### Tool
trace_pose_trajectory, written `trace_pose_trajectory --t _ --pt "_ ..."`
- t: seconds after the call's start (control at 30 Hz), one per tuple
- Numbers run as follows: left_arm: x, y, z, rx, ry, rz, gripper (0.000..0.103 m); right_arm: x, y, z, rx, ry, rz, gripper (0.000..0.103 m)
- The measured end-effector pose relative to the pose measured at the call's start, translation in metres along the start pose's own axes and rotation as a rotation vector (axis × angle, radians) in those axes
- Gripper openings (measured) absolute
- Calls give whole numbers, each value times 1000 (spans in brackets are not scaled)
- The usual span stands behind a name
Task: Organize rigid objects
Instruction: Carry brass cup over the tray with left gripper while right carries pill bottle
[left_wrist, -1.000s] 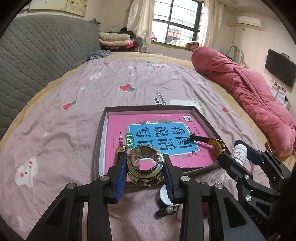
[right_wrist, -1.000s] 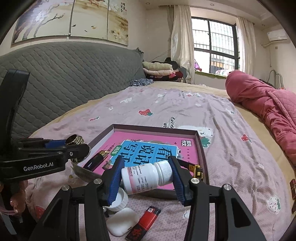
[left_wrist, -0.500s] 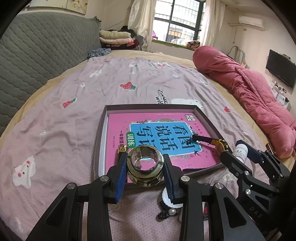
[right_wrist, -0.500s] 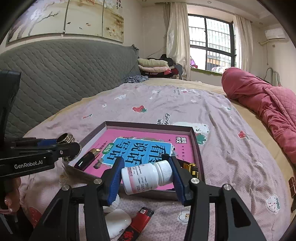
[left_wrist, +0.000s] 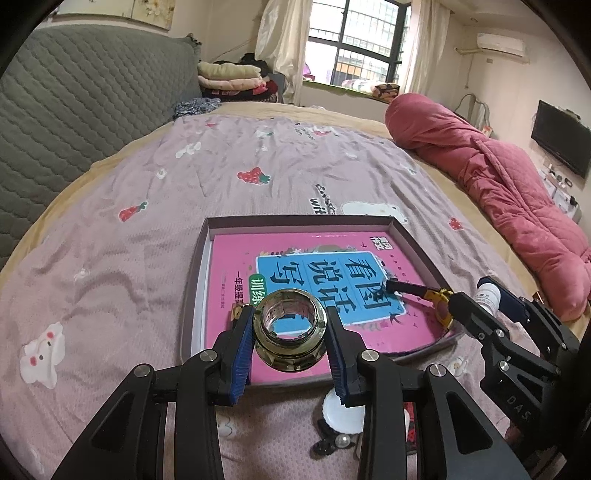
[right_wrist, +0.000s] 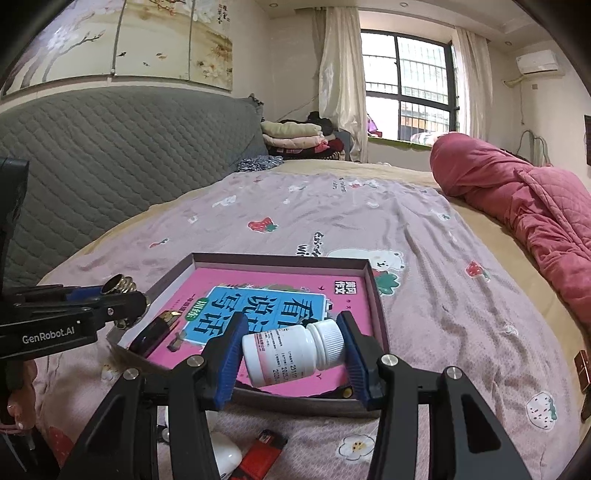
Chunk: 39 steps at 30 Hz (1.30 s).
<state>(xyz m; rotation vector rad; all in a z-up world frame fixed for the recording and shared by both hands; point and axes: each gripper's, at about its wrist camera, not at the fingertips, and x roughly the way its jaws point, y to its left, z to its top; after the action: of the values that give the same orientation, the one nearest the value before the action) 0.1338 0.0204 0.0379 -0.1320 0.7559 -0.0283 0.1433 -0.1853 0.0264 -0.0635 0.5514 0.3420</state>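
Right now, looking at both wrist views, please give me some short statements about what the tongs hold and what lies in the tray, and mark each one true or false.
1. The left tongs grip a shiny round metal ring fitting. True.
2. The right tongs are empty. False: they clamp a white plastic pill bottle.
3. A pink book with a blue title panel lies in the shallow grey tray. True.
4. The red lighter lies inside the tray. False: it lies on the bedspread, outside the tray's near edge.
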Motion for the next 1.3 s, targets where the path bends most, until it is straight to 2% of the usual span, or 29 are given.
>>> trace_pose_trajectory --t 0.4,0.73,1.3 --pt "11 10 2 -20 0 13 37 22 -3 1 -12 19 -16 50" --pt "14 26 3 -29 10 65 37 44 -2 -5 -22 63 -3 50" --pt "56 -5 -1 25 79 19 37 62 -3 -9 -49 97 -2 50"
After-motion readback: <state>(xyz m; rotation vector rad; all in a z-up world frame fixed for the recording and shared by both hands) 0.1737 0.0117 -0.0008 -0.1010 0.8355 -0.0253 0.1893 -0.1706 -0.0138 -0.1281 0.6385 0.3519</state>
